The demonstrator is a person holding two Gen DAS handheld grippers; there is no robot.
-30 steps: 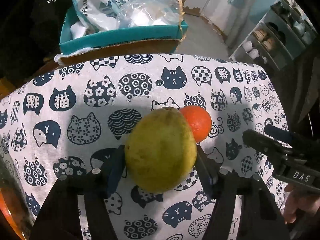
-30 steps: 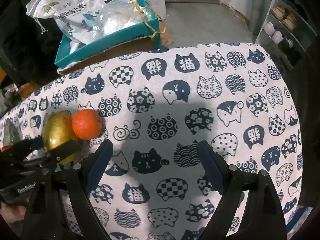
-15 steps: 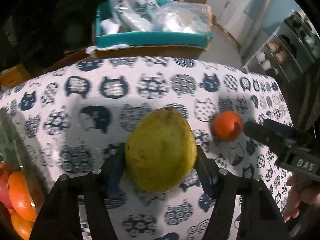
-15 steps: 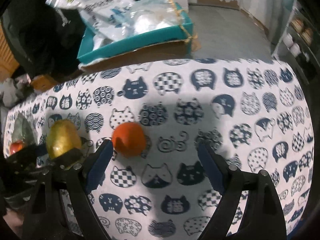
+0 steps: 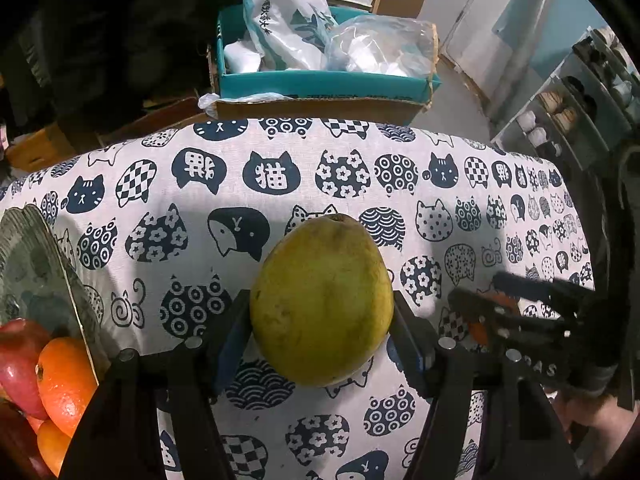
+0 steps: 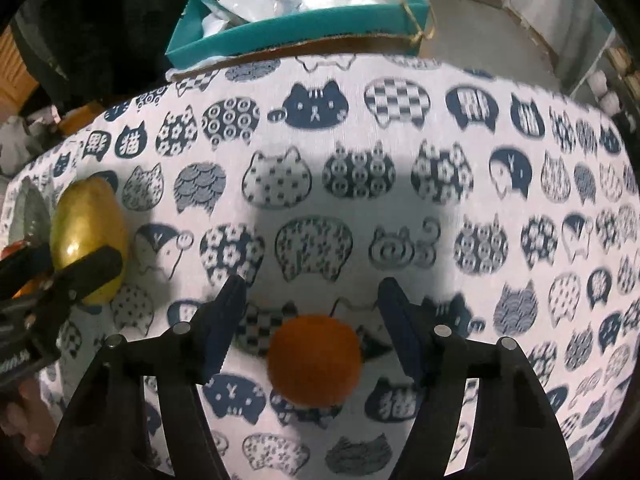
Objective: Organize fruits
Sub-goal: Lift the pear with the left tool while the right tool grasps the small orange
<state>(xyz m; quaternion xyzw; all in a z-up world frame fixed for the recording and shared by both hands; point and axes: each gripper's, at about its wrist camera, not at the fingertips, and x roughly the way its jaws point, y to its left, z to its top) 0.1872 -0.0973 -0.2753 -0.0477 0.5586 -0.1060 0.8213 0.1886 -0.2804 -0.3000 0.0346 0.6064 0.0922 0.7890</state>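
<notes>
We saw a table under a cat-print cloth; an orange lay on it; a fruit bowl sat at its left edge.

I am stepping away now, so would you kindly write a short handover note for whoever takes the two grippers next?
Left gripper: shut on the yellow-green pear, held above the cat-print tablecloth.
Right gripper: jaws closing around the loose orange, which lies on the cloth; pads not touching it yet.
Container at the left edge already holds oranges and a red apple.
Done: some fruit is in the container; pear picked up.
Left: finish gripping the orange, then probably put the pear and orange with the other fruit.
</notes>
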